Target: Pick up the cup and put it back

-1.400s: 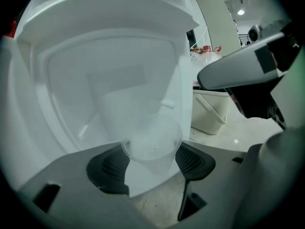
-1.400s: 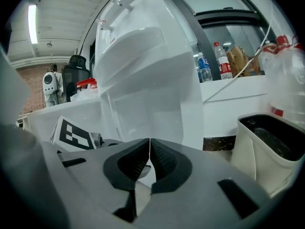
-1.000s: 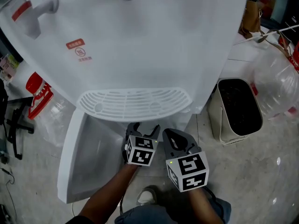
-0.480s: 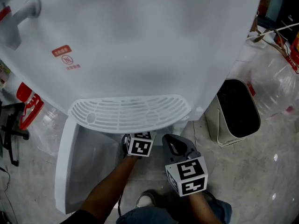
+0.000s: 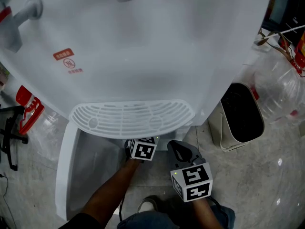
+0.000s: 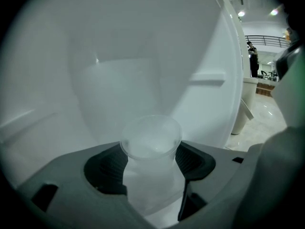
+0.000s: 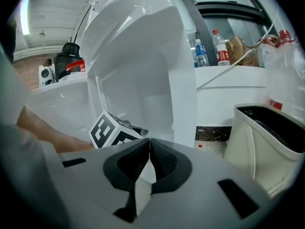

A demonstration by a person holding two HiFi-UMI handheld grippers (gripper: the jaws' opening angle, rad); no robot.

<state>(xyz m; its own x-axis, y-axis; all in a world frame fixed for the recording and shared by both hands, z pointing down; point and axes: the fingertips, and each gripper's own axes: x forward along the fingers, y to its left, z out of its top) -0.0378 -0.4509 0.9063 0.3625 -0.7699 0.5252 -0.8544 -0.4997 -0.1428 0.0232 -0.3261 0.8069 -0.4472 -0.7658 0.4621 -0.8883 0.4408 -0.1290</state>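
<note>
Left gripper view: the left gripper (image 6: 151, 163) is clamped on one clear plastic cup (image 6: 150, 144). Jaws are part-open, approx. a cup's width, w/ a dark ribbed pad pressing each side of the cup wall. The cup is upright w/ its rim above the pads and looks empty. Behind it is the white inner wall of the water dispenser (image 5: 143, 42). In the head view this gripper's marker cube (image 5: 143, 149) sits just under the front edge of the drip tray (image 5: 131, 117), so the gripper reaches into the dispenser's lower compartment beside the open door (image 5: 69, 175); the cup itself is hidden from the head view. Right gripper view: the right gripper (image 7: 149, 144) is fully closed, pad tips touching, nothing between them. It hangs just right of the left one, outside the compartment, w/ the left cube in its view. Count: 1 cup, 2 grippers, 1 dispenser w/ 1 grille-type drip tray. Also 1 beige bin (image 5: 240, 116) w/ dark inside, on the floor right of the dispenser, and 2 bottles (image 7: 201, 51) on a ledge behind the bin, side by side. A clear plastic bag (image 5: 281, 94) lies further right, near the bin.
</note>
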